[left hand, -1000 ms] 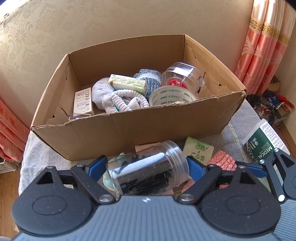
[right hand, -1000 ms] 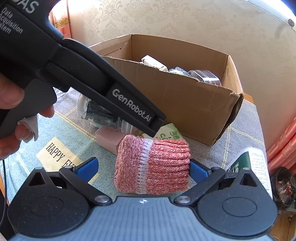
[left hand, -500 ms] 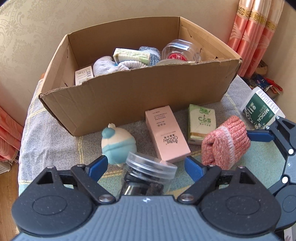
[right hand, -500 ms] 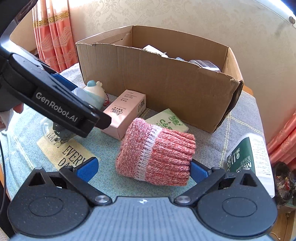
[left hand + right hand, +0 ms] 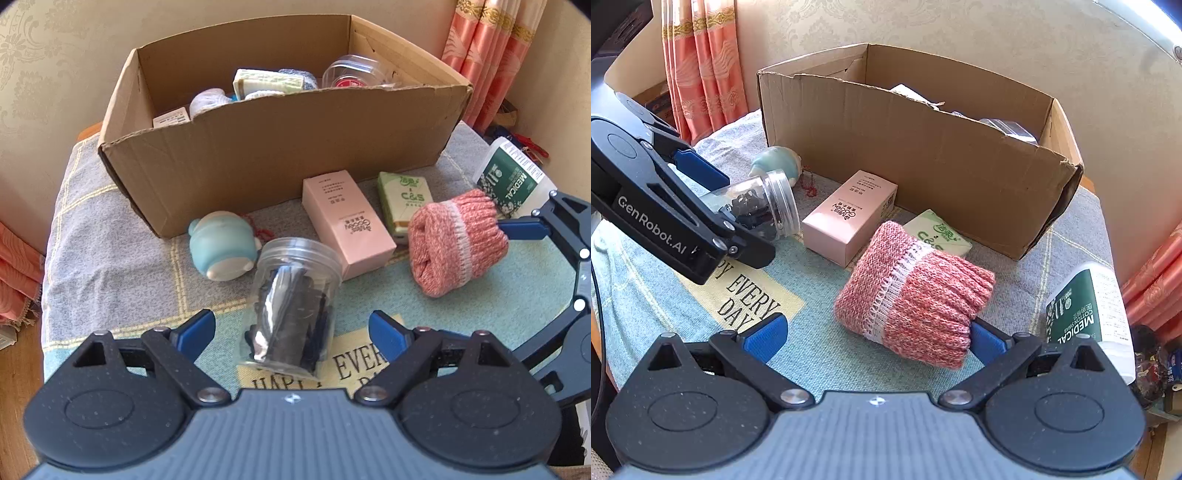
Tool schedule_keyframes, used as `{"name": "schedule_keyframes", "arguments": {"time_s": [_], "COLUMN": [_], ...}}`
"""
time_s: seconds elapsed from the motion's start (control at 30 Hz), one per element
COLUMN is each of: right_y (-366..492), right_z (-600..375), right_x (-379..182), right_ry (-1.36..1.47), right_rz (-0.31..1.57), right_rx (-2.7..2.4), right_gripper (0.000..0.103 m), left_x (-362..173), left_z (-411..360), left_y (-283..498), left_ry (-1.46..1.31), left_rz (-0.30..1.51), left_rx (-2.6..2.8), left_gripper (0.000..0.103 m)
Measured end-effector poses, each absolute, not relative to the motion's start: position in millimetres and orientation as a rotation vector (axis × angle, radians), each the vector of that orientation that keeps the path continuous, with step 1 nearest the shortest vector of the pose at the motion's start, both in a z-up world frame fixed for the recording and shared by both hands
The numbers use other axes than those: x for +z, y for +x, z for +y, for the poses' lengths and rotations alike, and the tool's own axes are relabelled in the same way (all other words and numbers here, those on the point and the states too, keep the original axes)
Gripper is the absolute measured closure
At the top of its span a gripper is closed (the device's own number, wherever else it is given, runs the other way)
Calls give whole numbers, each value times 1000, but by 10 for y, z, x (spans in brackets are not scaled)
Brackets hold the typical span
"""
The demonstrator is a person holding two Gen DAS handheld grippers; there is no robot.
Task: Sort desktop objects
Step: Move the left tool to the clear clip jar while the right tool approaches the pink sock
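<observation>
A clear plastic jar [image 5: 291, 302] of dark clips lies on the mat between the wide-apart fingers of my left gripper [image 5: 291, 330], which is open; the jar also shows in the right wrist view [image 5: 761, 206]. A pink rolled knit sock [image 5: 916, 295] lies on the mat between the open fingers of my right gripper [image 5: 877, 338], touching the right finger [image 5: 988, 341]. The sock also shows in the left wrist view [image 5: 456, 242]. The cardboard box [image 5: 280, 147] stands behind, holding several items.
On the mat lie a pink carton [image 5: 347, 221], a green tissue pack [image 5: 404, 203], a teal round toy [image 5: 221, 242] and a green medical cotton swab tub [image 5: 1086, 317]. Pink curtains [image 5: 491, 55] hang at the right. The table edge is at the left.
The left gripper has pulled back and down from the box, set the jar on the mat and opened. The right gripper has opened around the pink sock, which now rests on the mat.
</observation>
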State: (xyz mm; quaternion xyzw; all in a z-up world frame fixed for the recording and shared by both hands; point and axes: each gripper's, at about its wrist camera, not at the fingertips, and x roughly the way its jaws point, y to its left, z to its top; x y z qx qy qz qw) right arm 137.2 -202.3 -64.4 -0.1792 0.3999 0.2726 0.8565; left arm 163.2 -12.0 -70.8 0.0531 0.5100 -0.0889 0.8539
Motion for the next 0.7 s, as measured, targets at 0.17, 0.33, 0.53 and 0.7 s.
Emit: {"name": "schedule_keyframes", "arguments": {"time_s": [0.17, 0.33, 0.53, 0.7], "right_y": [1448, 1453, 1481, 1488], "right_z": [-1963, -1940, -1924, -1922], "right_x": [-650, -655, -646, -638], "right_ry": [-396, -410, -409, -411], "right_rz": [844, 852, 861, 861], "right_rx": [561, 559, 553, 554], "right_gripper": [0, 0, 0, 0], "left_x": [-749, -762, -782, -768], "left_z": [123, 352, 583, 502], "left_y": [1563, 1503, 1559, 1516], "left_ry": [99, 88, 60, 19], "left_rz": [1091, 1095, 1093, 1088], "left_rx": [-139, -95, -11, -85], "left_gripper": [13, 13, 13, 13]}}
